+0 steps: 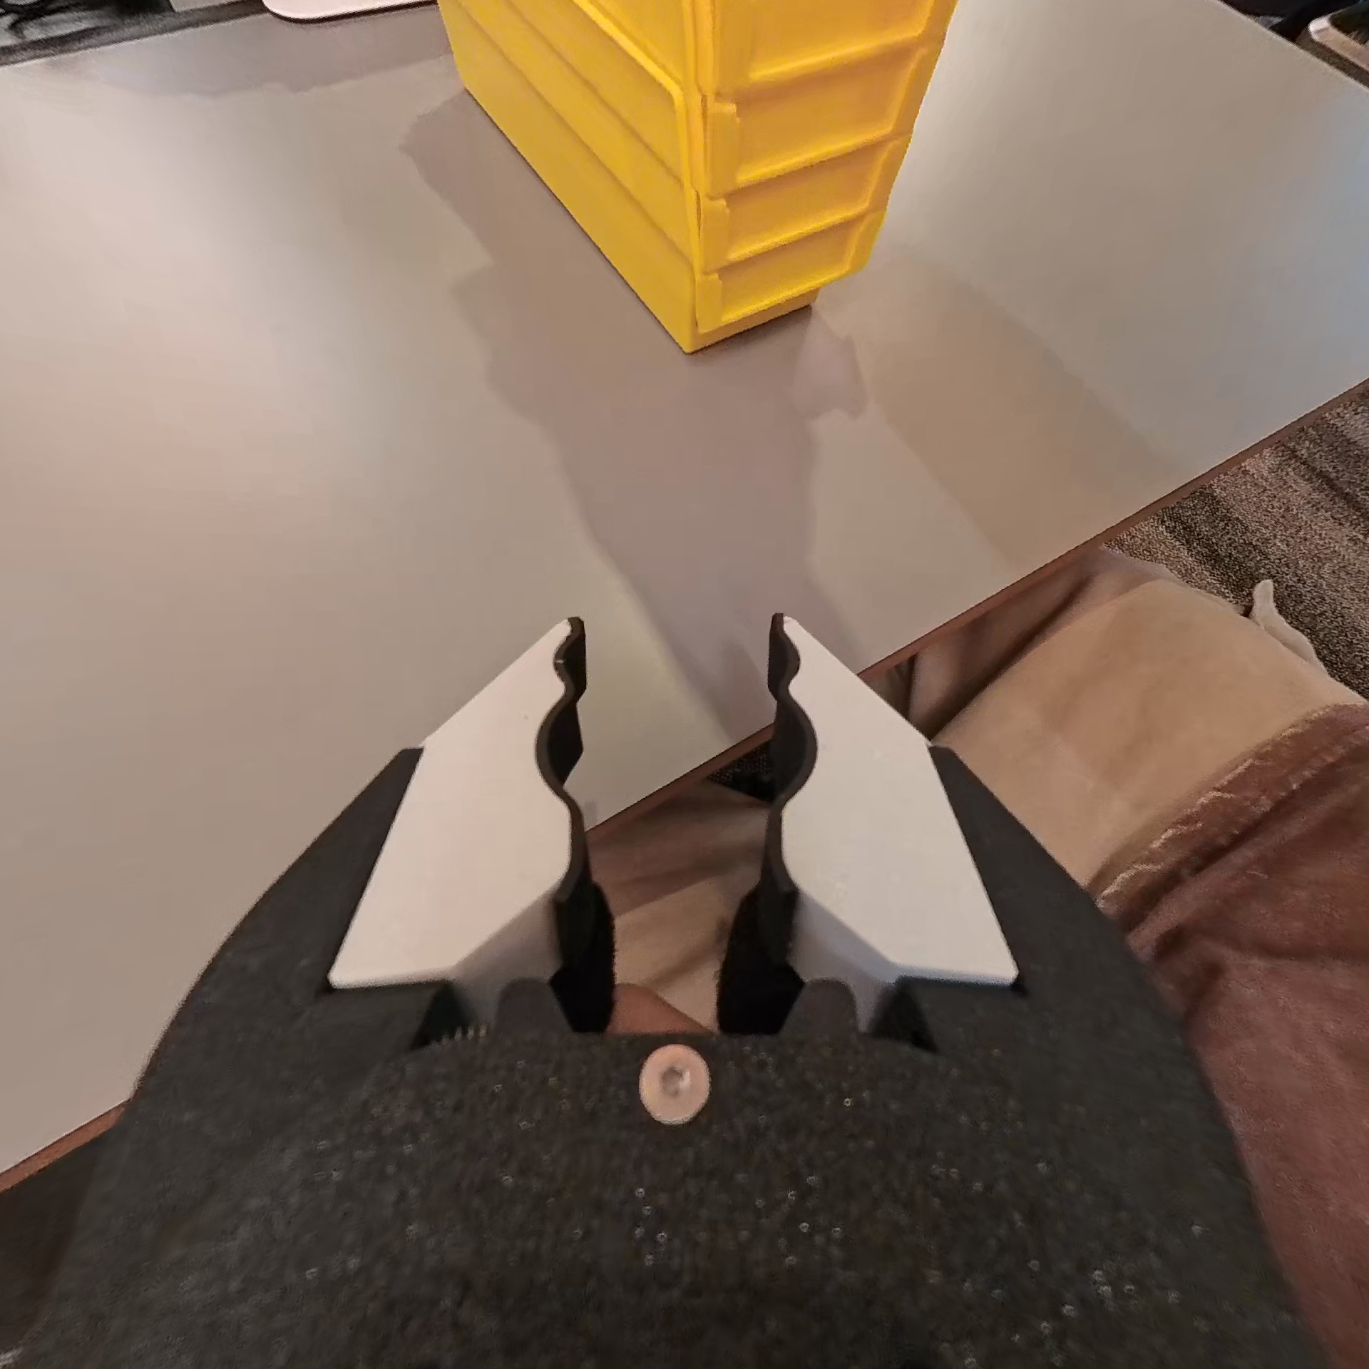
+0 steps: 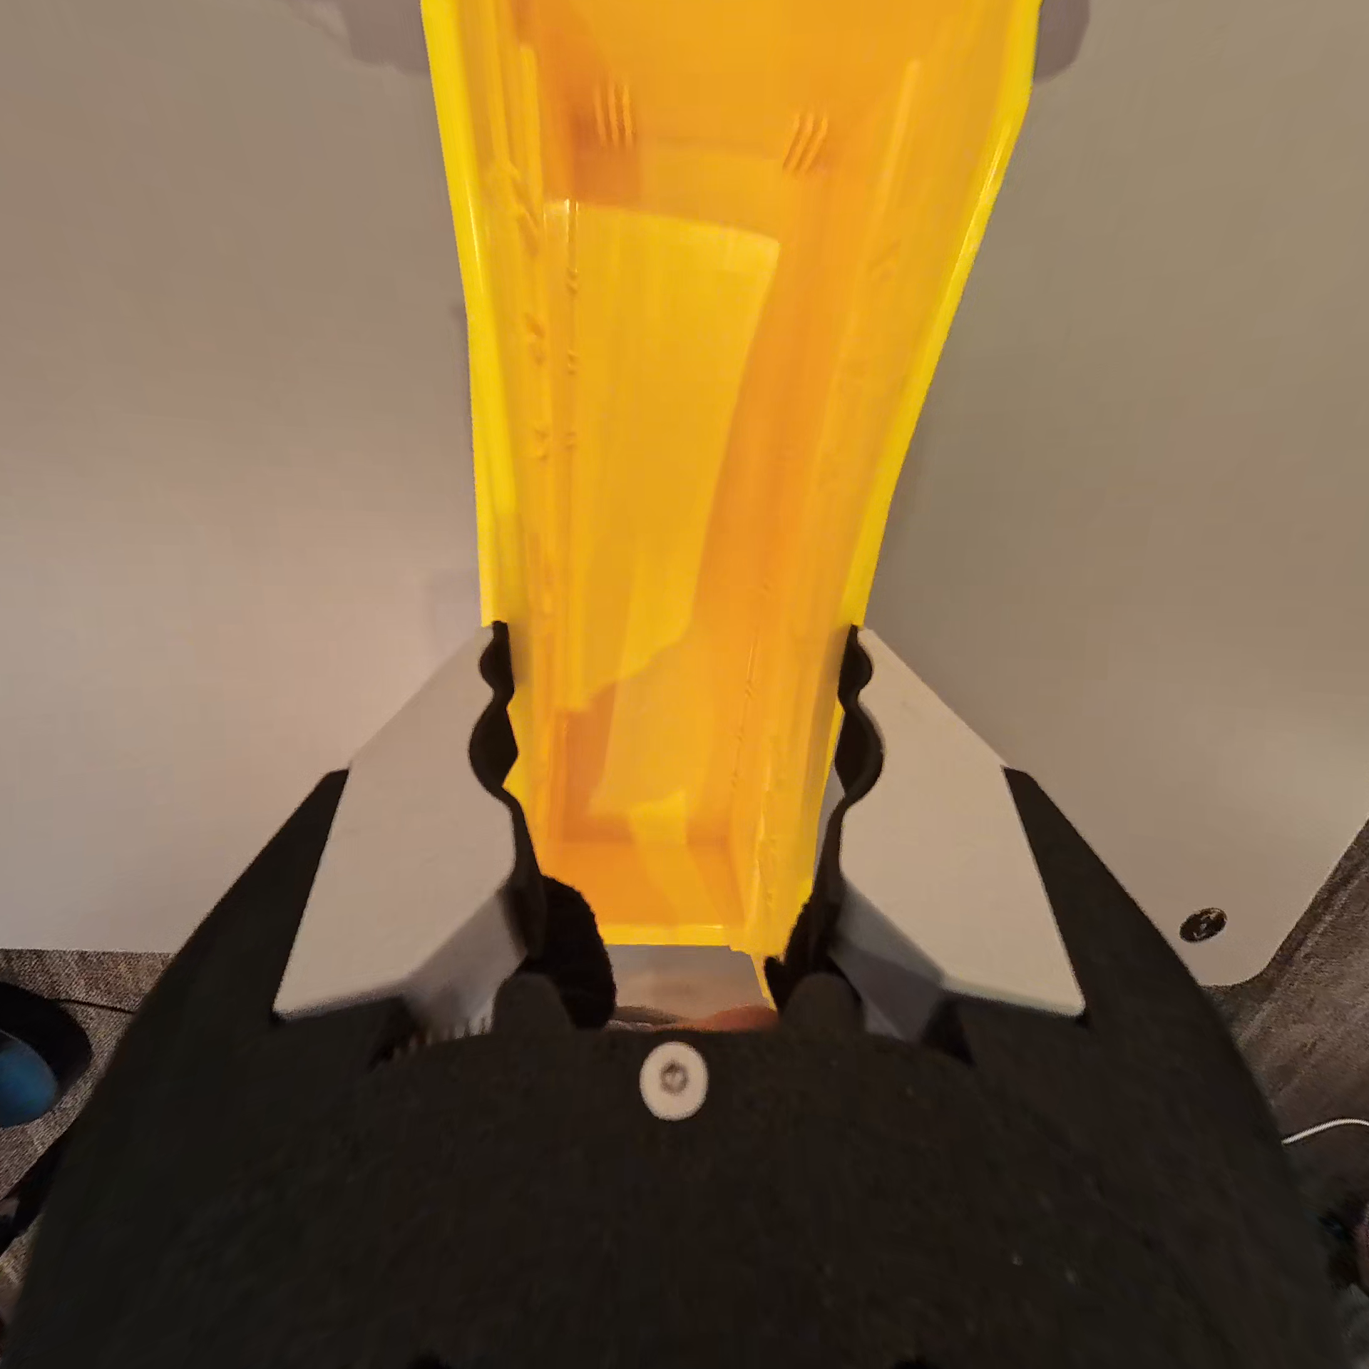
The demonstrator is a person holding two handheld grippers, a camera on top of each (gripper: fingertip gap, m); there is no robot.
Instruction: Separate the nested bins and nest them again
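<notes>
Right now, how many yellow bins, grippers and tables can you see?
Yellow bins: 4 showing in the stack, top cut off; the bin in the right gripper may be one of them
Grippers: 2, left gripper and right gripper
Table: 1
Total: 7

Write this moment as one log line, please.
left gripper: open, empty | right gripper: shut on yellow bin | nested bins: on table

surface: grey bench (image 1: 259,444), brown edge | on it: stack of nested yellow bins (image 1: 696,170), standing toward far side
</notes>
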